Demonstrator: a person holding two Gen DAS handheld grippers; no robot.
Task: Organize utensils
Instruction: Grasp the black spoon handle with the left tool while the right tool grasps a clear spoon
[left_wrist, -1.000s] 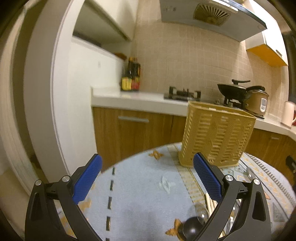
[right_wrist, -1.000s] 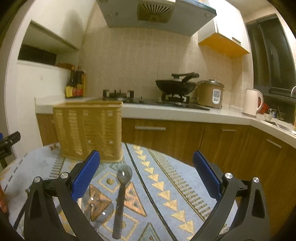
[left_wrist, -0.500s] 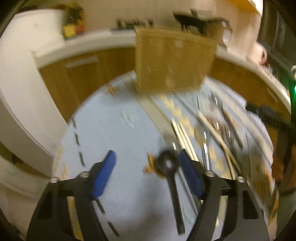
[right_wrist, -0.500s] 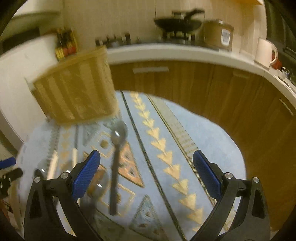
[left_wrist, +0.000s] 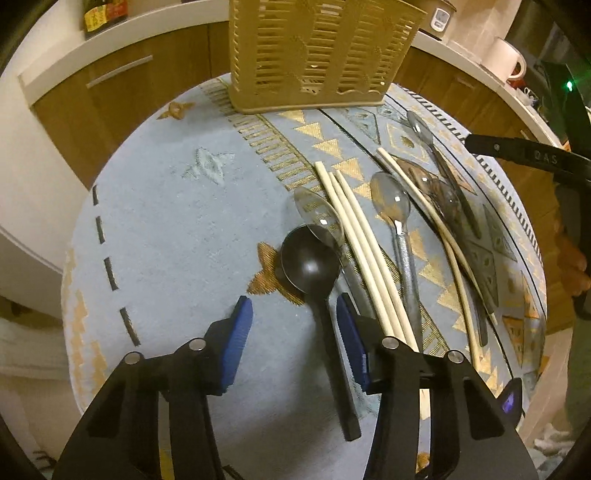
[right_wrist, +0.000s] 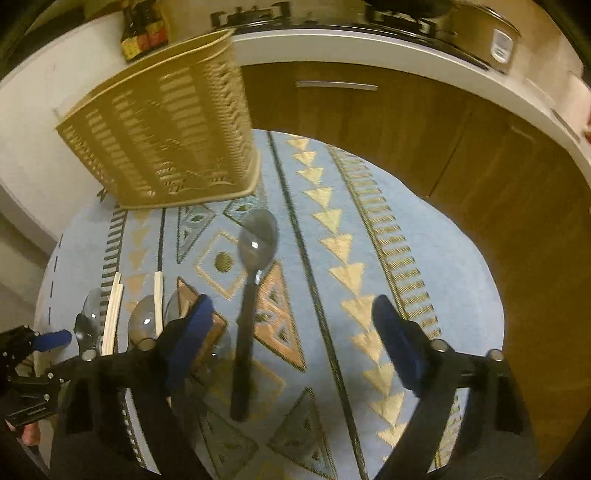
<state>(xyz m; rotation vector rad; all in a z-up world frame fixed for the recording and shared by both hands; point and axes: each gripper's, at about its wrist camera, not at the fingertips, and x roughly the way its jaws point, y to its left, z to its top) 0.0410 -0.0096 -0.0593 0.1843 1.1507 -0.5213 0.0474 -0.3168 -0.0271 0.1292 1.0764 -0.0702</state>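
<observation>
My left gripper (left_wrist: 293, 325) points down at the table, its jaws closing. The handle of a black spoon (left_wrist: 310, 260) lies between them, close to the right pad (left_wrist: 347, 332); the left pad stands clear of it. My right gripper (right_wrist: 291, 332) hangs over a dark grey spoon (right_wrist: 258, 236), its jaws wide but closing. That spoon's handle lies between them, touching neither pad. A tan slotted basket (left_wrist: 314, 55) (right_wrist: 166, 140) stands upright at the table's far side. Pale chopsticks (left_wrist: 362, 251) and clear spoons (left_wrist: 391, 199) lie side by side between the two grippers.
The round table has a blue cloth with gold triangles (left_wrist: 166, 221) (right_wrist: 424, 240). Wooden cabinets (right_wrist: 406, 110) and a white counter curve behind it, with sauce bottles (right_wrist: 144, 33) and a rice cooker (right_wrist: 495, 37). A hand (left_wrist: 572, 266) shows at the right edge.
Both views tipped down from the kitchen wall onto the tabletop. The left jaws narrowed around the black spoon's handle. The right jaws narrowed a little above the grey spoon.
</observation>
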